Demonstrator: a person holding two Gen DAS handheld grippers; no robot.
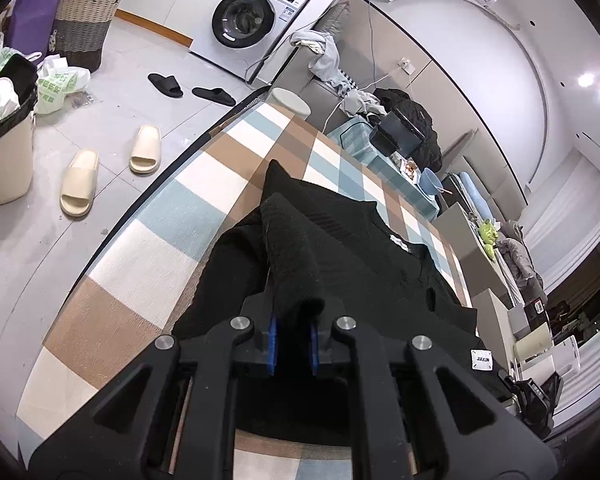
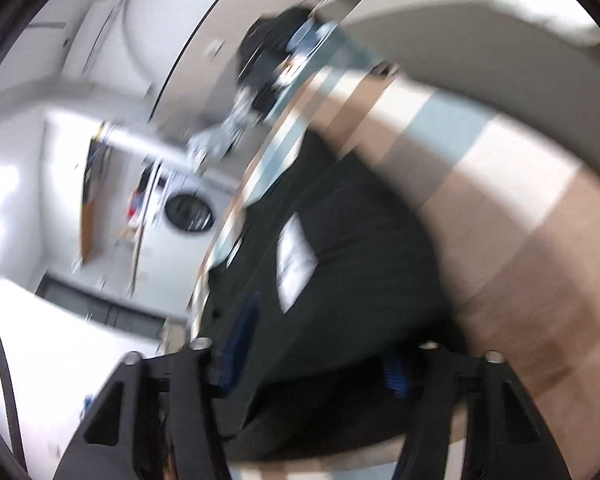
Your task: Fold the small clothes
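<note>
A black knitted garment [image 1: 340, 264] lies on a table with a checked brown, blue and white cloth [image 1: 148, 248]. My left gripper [image 1: 294, 332] is shut on a fold of the garment and holds it lifted above the rest. In the right wrist view the picture is blurred by motion. The same black garment [image 2: 340, 280] with a white label [image 2: 296, 260] fills the middle. My right gripper [image 2: 316, 344] stands open, its blue pads wide apart on either side of the fabric.
Beyond the table edge are a washing machine [image 1: 248, 24], slippers [image 1: 80, 182] on the floor, a bin [image 1: 4, 136] and a wicker basket [image 1: 84, 24]. A cluttered side table [image 1: 384, 152] with a blue bowl stands to the right.
</note>
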